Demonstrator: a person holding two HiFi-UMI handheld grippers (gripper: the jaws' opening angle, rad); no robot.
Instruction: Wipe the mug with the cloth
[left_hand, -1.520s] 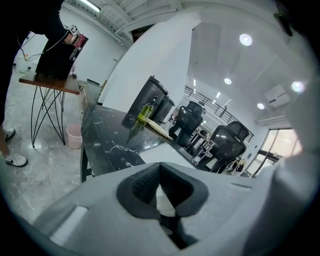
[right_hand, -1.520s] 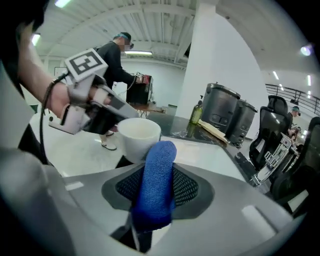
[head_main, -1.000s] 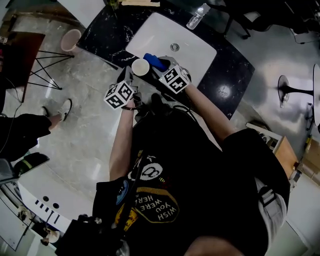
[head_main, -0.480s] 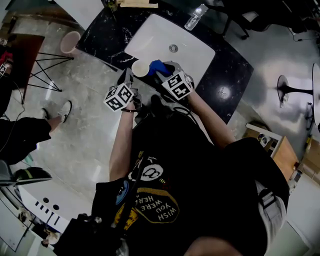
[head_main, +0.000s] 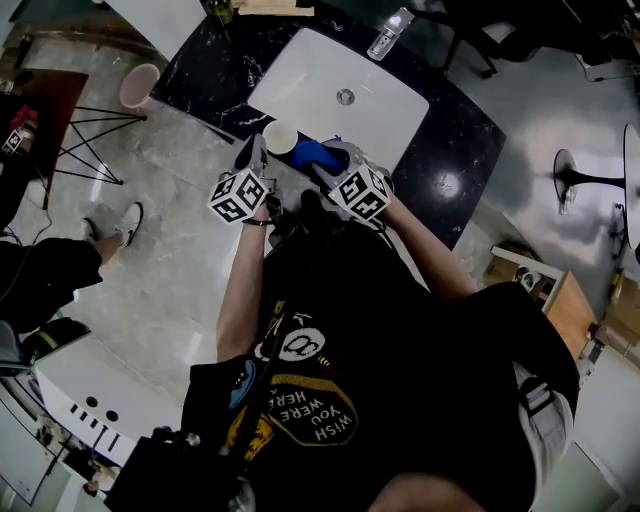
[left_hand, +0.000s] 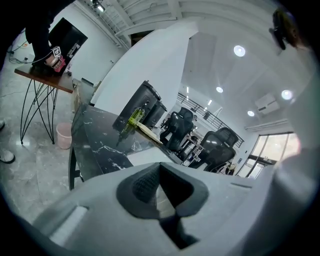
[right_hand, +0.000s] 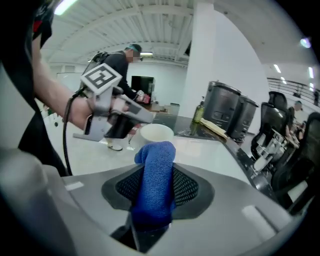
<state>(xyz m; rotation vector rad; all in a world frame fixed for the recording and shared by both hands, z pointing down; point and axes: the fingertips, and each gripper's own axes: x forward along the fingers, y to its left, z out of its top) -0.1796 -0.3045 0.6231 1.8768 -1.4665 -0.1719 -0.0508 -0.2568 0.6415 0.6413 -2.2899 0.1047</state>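
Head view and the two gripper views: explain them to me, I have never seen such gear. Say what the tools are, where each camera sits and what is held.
No robot: a person holds a hand tool with a two-fingered claw in each hand. The head view looks down from the person's head; each gripper view rides on one tool and looks along its claw. The person stands at a white basin in a black counter. The left claw grips a white mug, seemingly by its handle; the right claw is shut on a blue cloth, beside the mug.

Upright white mug (head_main: 281, 136), bunched blue cloth (head_main: 318, 153) just beside it.
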